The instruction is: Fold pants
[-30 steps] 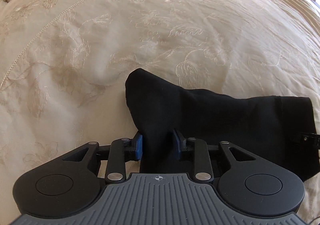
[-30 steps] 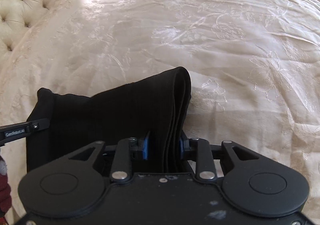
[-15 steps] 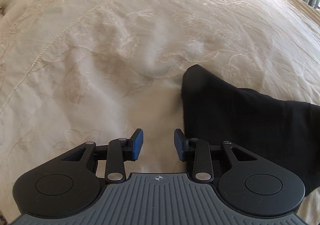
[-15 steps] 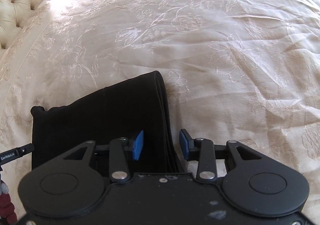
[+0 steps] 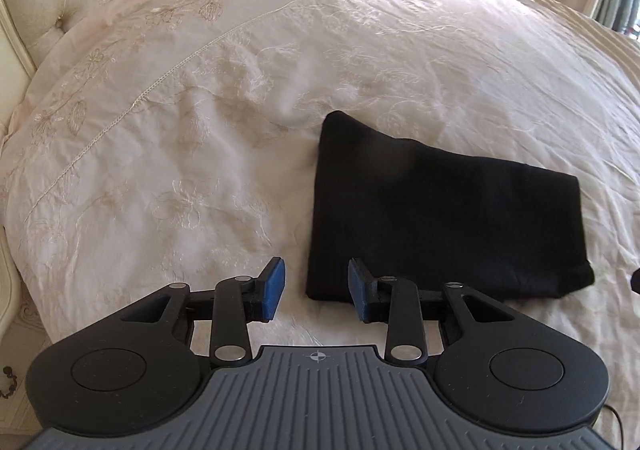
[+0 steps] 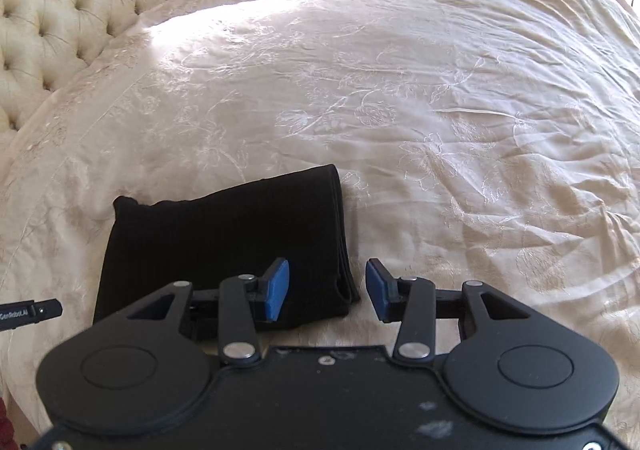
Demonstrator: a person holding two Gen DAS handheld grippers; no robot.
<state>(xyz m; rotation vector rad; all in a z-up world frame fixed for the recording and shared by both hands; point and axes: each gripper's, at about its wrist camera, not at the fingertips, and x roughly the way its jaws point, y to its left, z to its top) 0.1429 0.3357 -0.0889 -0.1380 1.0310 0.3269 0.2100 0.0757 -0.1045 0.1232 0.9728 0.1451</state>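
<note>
A cream bedspread [image 5: 200, 137] lies under folded black pants [image 5: 440, 217] — soft, light, floppy. Left tongs [image 5: 316, 286] gape empty; right tongs [image 6: 328, 286] are opening, empty. Pinch stacked edges.

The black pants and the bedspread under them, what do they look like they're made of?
Pants: likely a soft ribbed knit, matte black, judging by the fine parallel ribs and thick rounded fold edges.
Bedspread: probably a smooth woven cotton or satin blend, cream, slightly glossy, with tone-on-tone embroidered flowers and fine creases.
</note>
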